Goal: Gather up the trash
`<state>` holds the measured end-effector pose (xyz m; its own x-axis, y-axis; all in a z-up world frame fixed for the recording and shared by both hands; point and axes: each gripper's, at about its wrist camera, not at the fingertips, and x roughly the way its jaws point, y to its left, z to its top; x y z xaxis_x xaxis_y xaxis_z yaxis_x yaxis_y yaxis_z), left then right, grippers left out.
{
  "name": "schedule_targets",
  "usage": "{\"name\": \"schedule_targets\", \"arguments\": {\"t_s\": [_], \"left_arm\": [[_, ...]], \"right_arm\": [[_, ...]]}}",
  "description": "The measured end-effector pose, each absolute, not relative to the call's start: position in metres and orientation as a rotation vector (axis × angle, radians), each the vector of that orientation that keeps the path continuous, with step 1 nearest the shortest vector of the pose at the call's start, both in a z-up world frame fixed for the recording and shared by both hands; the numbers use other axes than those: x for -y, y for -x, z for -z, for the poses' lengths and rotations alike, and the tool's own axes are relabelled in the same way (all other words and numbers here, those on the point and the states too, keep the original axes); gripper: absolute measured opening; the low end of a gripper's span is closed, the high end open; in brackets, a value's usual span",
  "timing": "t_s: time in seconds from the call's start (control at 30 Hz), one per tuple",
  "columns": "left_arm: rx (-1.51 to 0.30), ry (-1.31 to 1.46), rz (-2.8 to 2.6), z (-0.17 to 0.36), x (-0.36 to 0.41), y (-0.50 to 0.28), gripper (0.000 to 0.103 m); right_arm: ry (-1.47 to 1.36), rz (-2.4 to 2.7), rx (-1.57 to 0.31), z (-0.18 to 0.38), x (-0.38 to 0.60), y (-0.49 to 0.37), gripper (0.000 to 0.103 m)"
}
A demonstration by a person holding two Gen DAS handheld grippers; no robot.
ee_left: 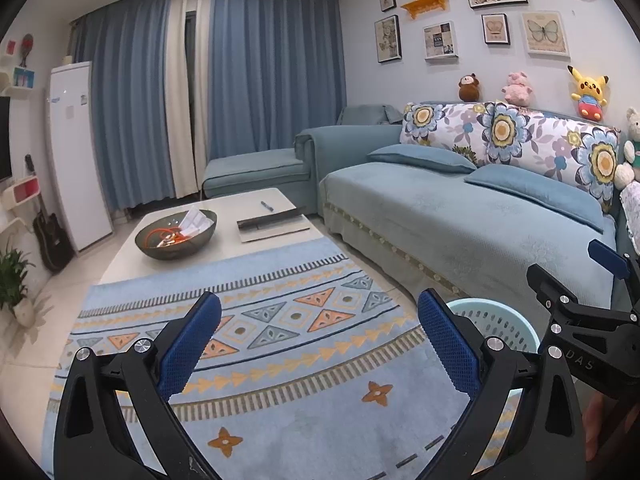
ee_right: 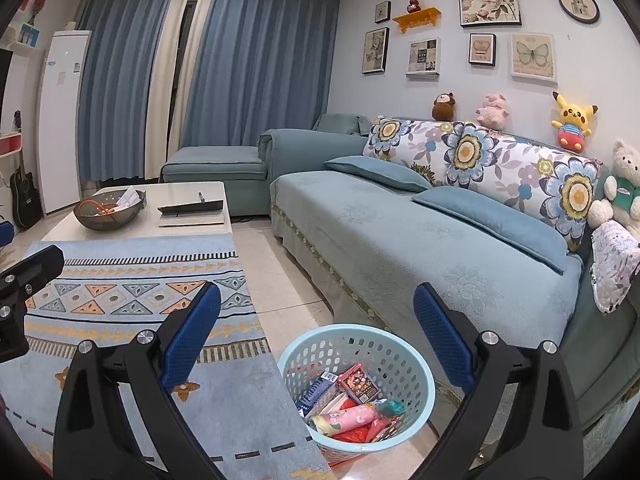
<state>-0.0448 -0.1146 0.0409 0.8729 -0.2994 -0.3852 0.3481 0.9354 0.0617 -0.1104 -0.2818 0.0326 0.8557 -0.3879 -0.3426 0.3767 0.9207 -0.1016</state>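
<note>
A light blue perforated basket [ee_right: 400, 354] stands on the floor beside the sofa, holding several colourful wrappers and small boxes [ee_right: 352, 408]. My right gripper [ee_right: 316, 336] is open and empty, held above the basket. My left gripper [ee_left: 320, 340] is open and empty above the patterned rug [ee_left: 280, 400]. The basket's rim [ee_left: 500, 320] shows behind the left gripper's right finger, and the right gripper [ee_left: 580, 304] shows at the right edge of the left wrist view.
A white coffee table [ee_left: 248, 204] holds a dark bowl [ee_left: 176, 234] of small items, a pen [ee_left: 267, 206] and a folder. A blue sofa [ee_right: 400, 232] with cushions runs along the right. A guitar [ee_left: 50, 236] and a white cabinet stand at the left.
</note>
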Motion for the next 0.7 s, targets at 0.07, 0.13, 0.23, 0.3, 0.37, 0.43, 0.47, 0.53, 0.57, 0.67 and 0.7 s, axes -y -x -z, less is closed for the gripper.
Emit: {"name": "schedule_targets", "arguments": {"t_s": [0.07,0.13,0.23,0.3,0.37,0.43,0.47,0.53,0.57,0.67,0.7], "left_arm": [[-0.381,-0.131,0.34,-0.0405,0.1149,0.0449,0.095],[-0.381,-0.132,0.34,-0.0402,0.115,0.045,0.095],[-0.381,-0.131,0.341,-0.0402,0.115,0.045,0.095],[-0.382,-0.132,0.34,-0.0396,0.1152,0.0454,0.095],[-0.381,-0.131,0.341,-0.0405,0.1152,0.0452,0.095],[-0.381,-0.132,0.34,-0.0405,0.1156,0.0454,0.095],[-0.381,-0.132,0.339,-0.0406,0.1157,0.0455,0.095],[-0.381,-0.132,0.339,-0.0407,0.116,0.0457,0.095],[-0.381,-0.133,0.339,-0.04,0.1161,0.046,0.095],[-0.382,-0.132,0.338,-0.0402,0.1164,0.046,0.095],[-0.382,-0.132,0.338,-0.0408,0.1164,0.046,0.095]], "right_arm": [[0.03,0.399,-0.367,-0.0324,0.2815,0.1105,0.092],[0.028,0.398,-0.369,-0.0323,0.2817,0.1104,0.092],[0.027,0.398,-0.369,-0.0329,0.2823,0.1102,0.092],[0.027,0.398,-0.369,-0.0329,0.2826,0.1103,0.092],[0.028,0.398,-0.37,-0.0329,0.2829,0.1103,0.092],[0.028,0.398,-0.369,-0.0331,0.2829,0.1104,0.092],[0.029,0.398,-0.369,-0.033,0.2829,0.1107,0.092],[0.029,0.4,-0.368,-0.0329,0.2826,0.1111,0.092],[0.028,0.401,-0.368,-0.0329,0.2824,0.1114,0.092],[0.028,0.401,-0.368,-0.0329,0.2828,0.1114,0.092],[0.028,0.399,-0.368,-0.0329,0.283,0.1114,0.092]]}}
